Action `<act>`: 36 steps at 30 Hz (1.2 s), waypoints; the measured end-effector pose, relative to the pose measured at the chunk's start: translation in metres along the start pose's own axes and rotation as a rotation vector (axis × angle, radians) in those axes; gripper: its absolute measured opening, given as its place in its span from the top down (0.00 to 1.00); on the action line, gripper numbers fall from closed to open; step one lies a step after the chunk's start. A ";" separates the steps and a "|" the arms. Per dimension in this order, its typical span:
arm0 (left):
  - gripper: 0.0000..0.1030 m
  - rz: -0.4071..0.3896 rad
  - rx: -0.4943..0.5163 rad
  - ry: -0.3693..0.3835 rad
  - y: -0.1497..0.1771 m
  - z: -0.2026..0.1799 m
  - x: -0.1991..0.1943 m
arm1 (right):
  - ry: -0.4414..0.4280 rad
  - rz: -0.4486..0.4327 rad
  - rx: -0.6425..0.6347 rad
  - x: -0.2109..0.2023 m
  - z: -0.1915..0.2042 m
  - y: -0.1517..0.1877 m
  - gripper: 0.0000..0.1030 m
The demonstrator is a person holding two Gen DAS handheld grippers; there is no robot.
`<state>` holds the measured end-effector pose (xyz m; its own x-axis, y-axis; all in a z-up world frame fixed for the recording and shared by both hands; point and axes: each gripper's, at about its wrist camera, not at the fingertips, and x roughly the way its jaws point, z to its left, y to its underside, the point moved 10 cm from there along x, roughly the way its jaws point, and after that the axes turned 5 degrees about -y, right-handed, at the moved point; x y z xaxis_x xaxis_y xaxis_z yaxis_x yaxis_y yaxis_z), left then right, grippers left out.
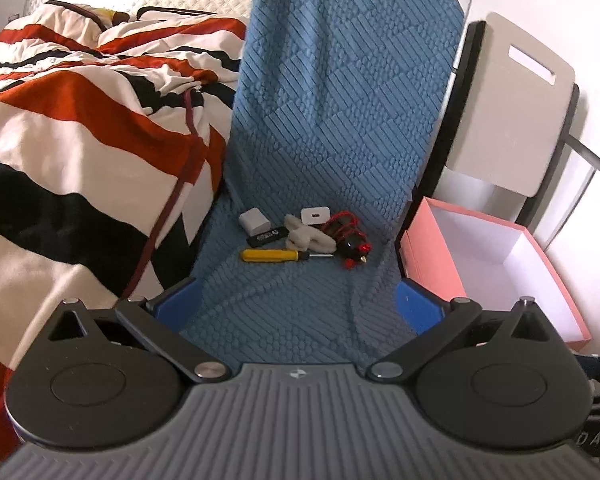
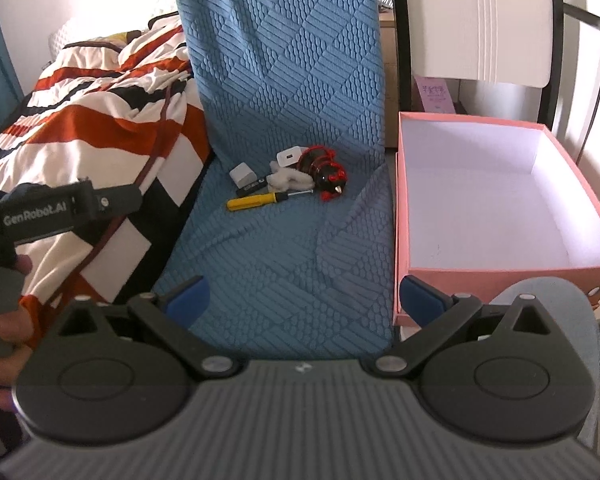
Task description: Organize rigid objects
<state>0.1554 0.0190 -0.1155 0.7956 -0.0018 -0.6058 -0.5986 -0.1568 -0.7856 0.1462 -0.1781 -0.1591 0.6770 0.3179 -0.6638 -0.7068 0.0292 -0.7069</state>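
Small objects lie in a cluster at the back of a blue-covered chair seat [image 1: 284,300]: a yellow-handled screwdriver [image 1: 270,255], a black stick-shaped device [image 1: 266,237], a grey-white block [image 1: 254,221], a white charger [image 1: 315,216], a fluffy white piece [image 1: 308,236] and a black item wrapped in red cord [image 1: 350,238]. They also show in the right wrist view, with the screwdriver [image 2: 256,201] nearest. My left gripper [image 1: 298,306] is open and empty, short of the cluster. My right gripper [image 2: 304,300] is open and empty over the seat front.
An open pink box with a white inside [image 2: 500,268] stands right of the chair, beside my right gripper. A bed with a striped red, black and white blanket [image 1: 68,128] lies to the left. A white folding chair [image 1: 512,104] stands behind the box.
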 end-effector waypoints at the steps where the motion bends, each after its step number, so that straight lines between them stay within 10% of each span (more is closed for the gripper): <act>1: 0.00 -0.010 0.003 0.006 0.001 -0.003 0.000 | -0.018 0.000 0.006 0.001 -0.001 0.000 0.00; 20: 0.00 0.006 -0.007 -0.005 0.023 -0.004 0.024 | -0.047 0.001 -0.025 0.016 -0.011 0.004 0.00; 36: 0.00 0.012 0.077 -0.078 0.028 0.010 0.152 | -0.067 -0.032 -0.016 0.097 -0.023 -0.035 0.00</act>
<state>0.2585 0.0243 -0.2309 0.7803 0.0739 -0.6210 -0.6161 -0.0804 -0.7836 0.2411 -0.1700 -0.2043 0.6840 0.3793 -0.6231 -0.6810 0.0258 -0.7319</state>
